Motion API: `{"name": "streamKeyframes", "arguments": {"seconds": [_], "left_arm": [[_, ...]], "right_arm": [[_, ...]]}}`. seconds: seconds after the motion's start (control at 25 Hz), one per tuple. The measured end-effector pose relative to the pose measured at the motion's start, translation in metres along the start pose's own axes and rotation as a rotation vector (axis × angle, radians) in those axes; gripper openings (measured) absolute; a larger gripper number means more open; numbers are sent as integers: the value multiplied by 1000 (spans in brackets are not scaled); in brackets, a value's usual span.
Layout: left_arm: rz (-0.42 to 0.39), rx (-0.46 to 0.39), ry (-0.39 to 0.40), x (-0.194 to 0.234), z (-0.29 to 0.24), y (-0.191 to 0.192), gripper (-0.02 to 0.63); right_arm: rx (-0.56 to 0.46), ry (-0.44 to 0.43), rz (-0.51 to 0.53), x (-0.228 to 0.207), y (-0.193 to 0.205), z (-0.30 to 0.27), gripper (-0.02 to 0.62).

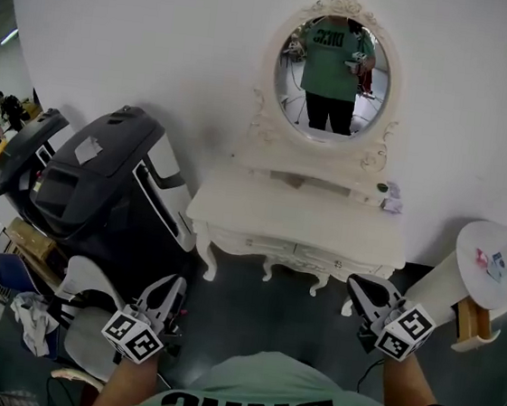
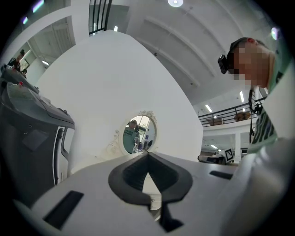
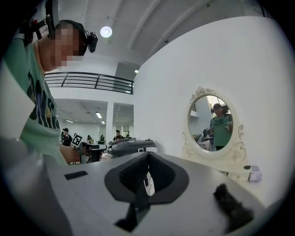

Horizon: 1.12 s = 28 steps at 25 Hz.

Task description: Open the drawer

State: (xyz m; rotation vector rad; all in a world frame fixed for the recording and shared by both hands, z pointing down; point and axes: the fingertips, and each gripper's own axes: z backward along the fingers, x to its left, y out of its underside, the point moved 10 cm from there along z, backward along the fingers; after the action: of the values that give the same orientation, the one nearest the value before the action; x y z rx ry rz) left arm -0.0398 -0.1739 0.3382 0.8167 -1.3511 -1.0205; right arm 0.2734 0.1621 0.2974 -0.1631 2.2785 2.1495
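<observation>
A white dressing table with an oval mirror stands against the white wall. Its two drawer fronts run side by side under the top, both flush with the frame. My left gripper hovers low, in front of the table's left end and well short of it, jaws shut on nothing. My right gripper hangs before the table's right front leg, also shut and empty. In the left gripper view the shut gripper points at the mirror. In the right gripper view the gripper aims left of the mirror.
A large black machine stands just left of the table. A round white side table with small items is at the right. A small box lies on the table's back shelf. A white chair sits at lower left.
</observation>
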Motion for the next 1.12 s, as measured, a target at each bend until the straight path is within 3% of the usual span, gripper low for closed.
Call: {"name": "streamKeyframes", "arguments": {"seconds": [0.2,0.68,1.12], "left_arm": [[-18,8,-64,-12,-36,14,0],[-22,27,-252,-72,-186,60,0],[-34,38,-419,-92,-191,81,0]], "right_arm": [[6,-72,-13,-55,13,-14,9],[32,-303,-32,-248,18,-64,9],[93,-517,-33,-265,35,-132,9]]}}
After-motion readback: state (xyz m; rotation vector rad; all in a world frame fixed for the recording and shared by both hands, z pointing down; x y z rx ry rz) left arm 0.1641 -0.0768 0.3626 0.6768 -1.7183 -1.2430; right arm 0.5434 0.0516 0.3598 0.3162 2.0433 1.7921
